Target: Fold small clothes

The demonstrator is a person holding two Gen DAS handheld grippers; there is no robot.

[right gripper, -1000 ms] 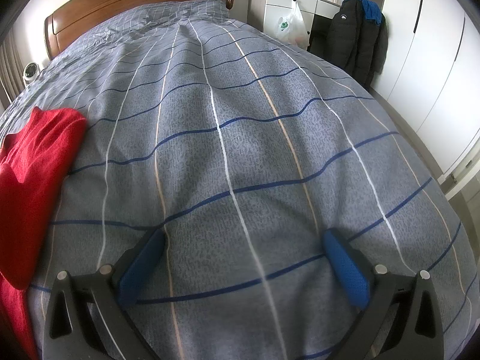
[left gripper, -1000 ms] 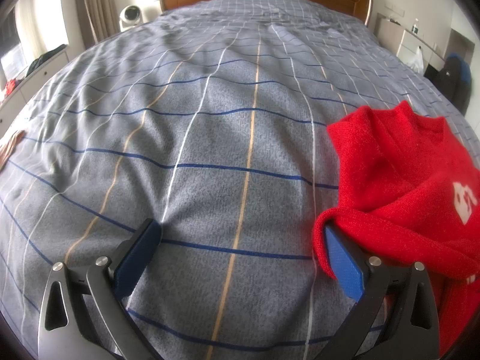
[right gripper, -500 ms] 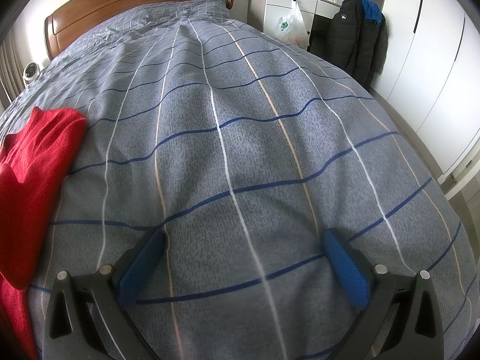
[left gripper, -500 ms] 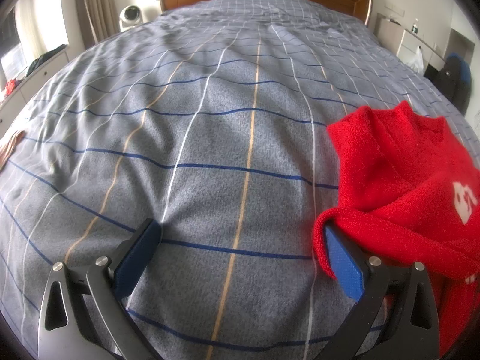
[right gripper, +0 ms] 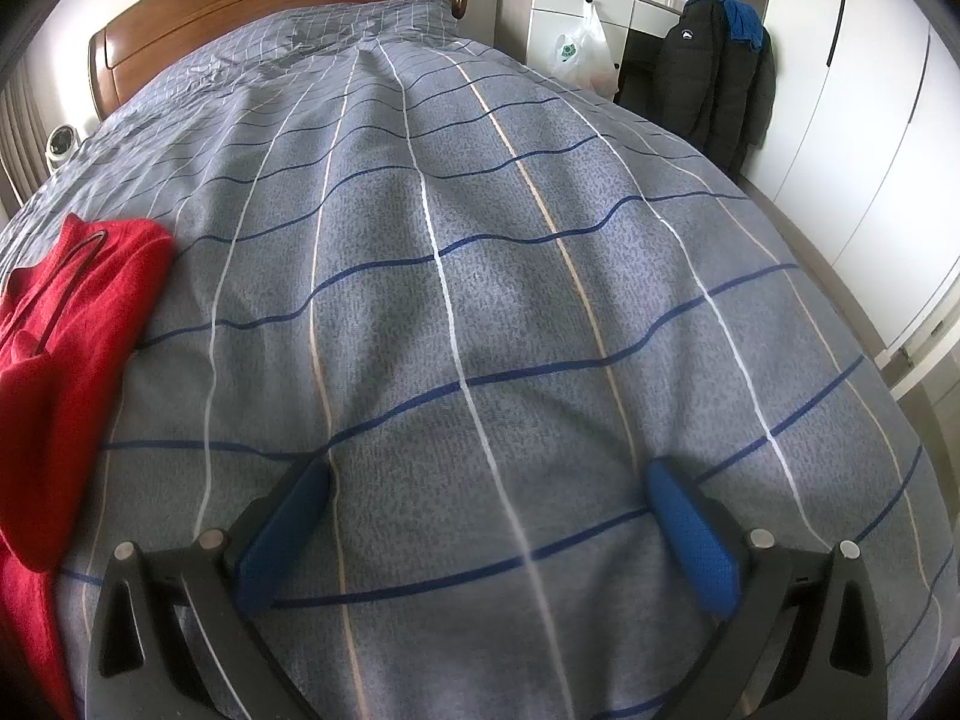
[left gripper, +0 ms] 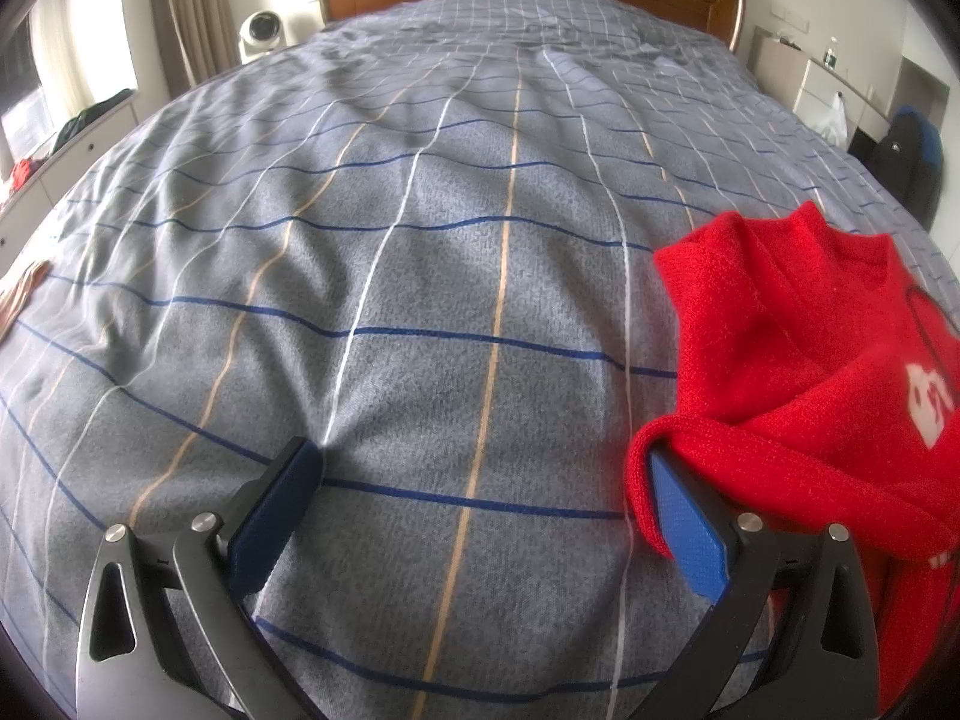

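We judge the folding barely begun: the red sweater (left gripper: 798, 372) lies in a loose heap on the bed (left gripper: 420, 276), a sleeve thrown across its body, nothing squared up, so spreading it flat and every fold remain. Our left tongs (left gripper: 480, 516) stand wide apart and grip nothing, though the sleeve's cuff drapes over the outside of the blue pad at 4 o'clock. Our right tongs (right gripper: 486, 531) are likewise spread and empty over bare bedding, well apart from the sweater, which sits at 9 o'clock in that view. The left view alone shows the white mark on the sweater's front and the cuff against the pad; the right view alone shows the wardrobe (right gripper: 864, 120) and hanging coat (right gripper: 714, 72).
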